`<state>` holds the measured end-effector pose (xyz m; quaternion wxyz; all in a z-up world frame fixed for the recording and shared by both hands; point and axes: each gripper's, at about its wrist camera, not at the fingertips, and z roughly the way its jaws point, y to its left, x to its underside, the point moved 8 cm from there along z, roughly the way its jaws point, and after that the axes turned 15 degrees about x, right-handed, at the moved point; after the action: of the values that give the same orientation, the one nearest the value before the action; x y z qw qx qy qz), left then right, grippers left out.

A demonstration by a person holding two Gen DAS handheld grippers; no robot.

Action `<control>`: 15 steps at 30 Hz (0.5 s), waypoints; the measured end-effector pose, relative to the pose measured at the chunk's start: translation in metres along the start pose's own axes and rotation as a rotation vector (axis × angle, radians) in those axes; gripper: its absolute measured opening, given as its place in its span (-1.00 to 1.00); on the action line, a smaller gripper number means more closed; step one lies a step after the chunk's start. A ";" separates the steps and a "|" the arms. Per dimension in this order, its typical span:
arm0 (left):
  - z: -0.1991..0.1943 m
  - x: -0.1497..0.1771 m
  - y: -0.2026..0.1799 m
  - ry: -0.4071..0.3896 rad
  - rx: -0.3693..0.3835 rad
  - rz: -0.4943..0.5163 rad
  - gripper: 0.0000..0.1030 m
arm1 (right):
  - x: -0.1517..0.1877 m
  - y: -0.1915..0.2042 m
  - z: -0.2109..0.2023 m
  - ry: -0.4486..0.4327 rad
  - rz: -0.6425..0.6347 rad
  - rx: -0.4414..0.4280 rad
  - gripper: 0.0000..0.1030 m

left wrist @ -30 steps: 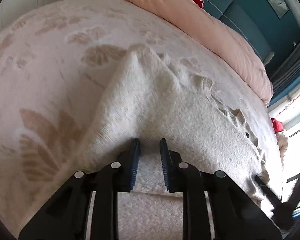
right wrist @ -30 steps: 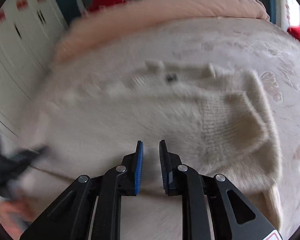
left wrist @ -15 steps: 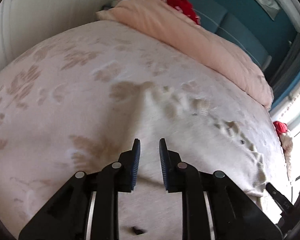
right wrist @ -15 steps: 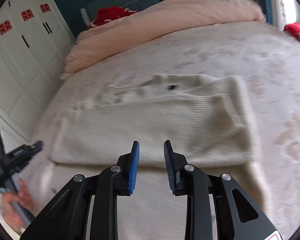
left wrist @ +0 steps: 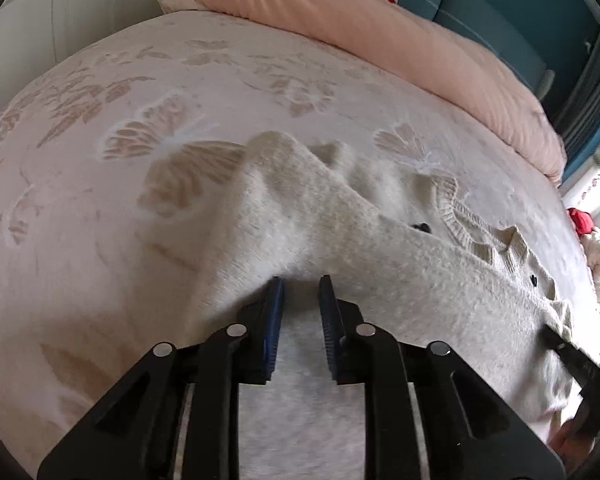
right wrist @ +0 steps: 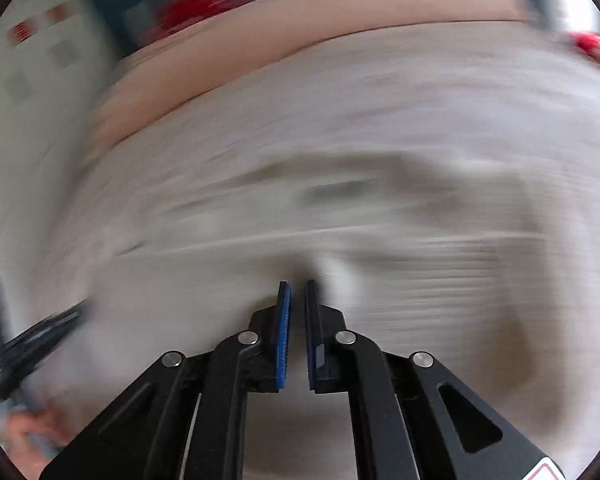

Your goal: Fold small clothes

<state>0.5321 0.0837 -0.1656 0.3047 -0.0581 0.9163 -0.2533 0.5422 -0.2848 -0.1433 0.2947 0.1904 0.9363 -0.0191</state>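
We find the cream knit sweater [left wrist: 380, 264] lying mid-bed, partly folded, on the butterfly-print bedspread [left wrist: 100, 128]. Our left gripper [left wrist: 300, 292] pinches its raised fold; our right gripper [right wrist: 296, 292] appears clamped on cloth, though blur obscures it. Both edges should travel level.
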 end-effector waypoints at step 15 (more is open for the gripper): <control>-0.191 0.138 0.021 0.066 0.009 -0.077 0.57 | 0.150 -0.152 -0.175 0.020 -0.029 0.039 0.35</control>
<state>0.3092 0.1475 -0.1181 0.2648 -0.0834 0.9218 -0.2706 0.2776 -0.3476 -0.0941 0.2814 0.1828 0.9412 -0.0399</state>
